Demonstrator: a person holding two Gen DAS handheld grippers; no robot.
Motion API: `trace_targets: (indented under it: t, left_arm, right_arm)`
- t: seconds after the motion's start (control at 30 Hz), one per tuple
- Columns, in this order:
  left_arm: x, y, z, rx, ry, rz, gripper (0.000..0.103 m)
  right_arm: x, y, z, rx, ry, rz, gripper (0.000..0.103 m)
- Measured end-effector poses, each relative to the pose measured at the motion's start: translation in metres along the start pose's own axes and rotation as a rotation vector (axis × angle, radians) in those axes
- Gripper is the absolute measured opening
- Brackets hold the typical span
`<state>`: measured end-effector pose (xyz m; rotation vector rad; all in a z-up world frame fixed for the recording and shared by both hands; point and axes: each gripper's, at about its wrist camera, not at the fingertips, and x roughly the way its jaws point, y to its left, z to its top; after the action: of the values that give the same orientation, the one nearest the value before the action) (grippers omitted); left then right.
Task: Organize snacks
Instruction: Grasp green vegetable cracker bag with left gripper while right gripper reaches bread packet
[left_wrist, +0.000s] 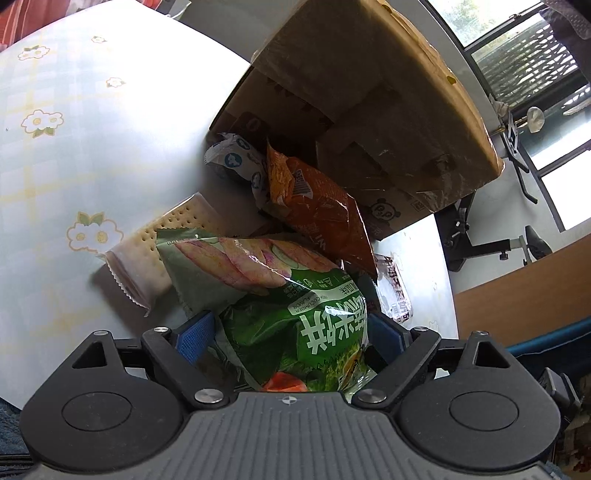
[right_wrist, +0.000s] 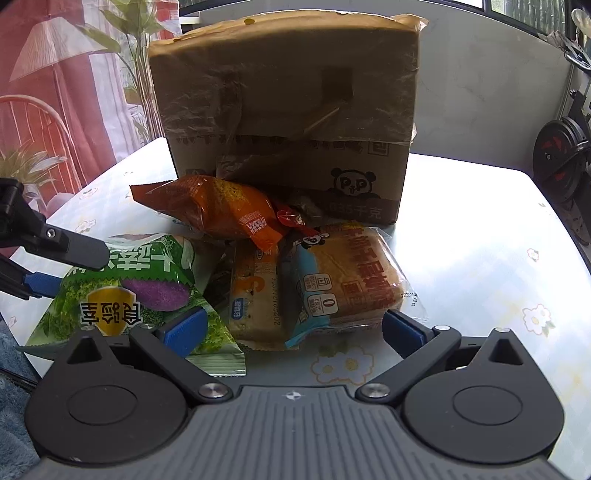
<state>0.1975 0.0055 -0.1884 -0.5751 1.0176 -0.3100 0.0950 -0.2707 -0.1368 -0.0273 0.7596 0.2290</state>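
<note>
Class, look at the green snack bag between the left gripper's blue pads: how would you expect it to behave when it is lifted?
The green snack bag looks puffed, so it is probably light for its size. Its glossy film shows glare and creases, so it may slip or crumple between the left gripper jaws. Its free end would likely sag rather than stay stiff, since only one end sits between the pads.

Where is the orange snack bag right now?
The orange snack bag lies atop the pile, against the cardboard box, behind the green bag between the left gripper's fingers.
</note>
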Motion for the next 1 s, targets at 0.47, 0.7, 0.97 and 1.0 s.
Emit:
trace_targets:
  t: [0.47, 0.7, 0.97, 1.0]
  left_arm:
    - [0.034, 0.011, -0.008, -0.035, 0.055, 0.022, 0.094]
    - [0.008, -0.009, -0.007, 0.136, -0.002, 0.003, 0.07]
    - [-0.04, -0.026, -0.007, 0.298, -0.111, 0.087, 0.069]
    - [-0.044, -0.028, -0.008, 0.309, -0.122, 0.094, 0.07]
  right_arm:
    - [0.01, 0.009, -0.006, -0.012, 0.03, 0.07, 0.102]
    - [0.006, 0.001, -0.002, 0.012, 0.001, 0.076, 0.101]
    - [-0.001, -0.021, 0.01, 0.041, -0.078, 0.026, 0.096]
    - [0.001, -0.024, 0.012, 0.042, -0.076, 0.01, 0.095]
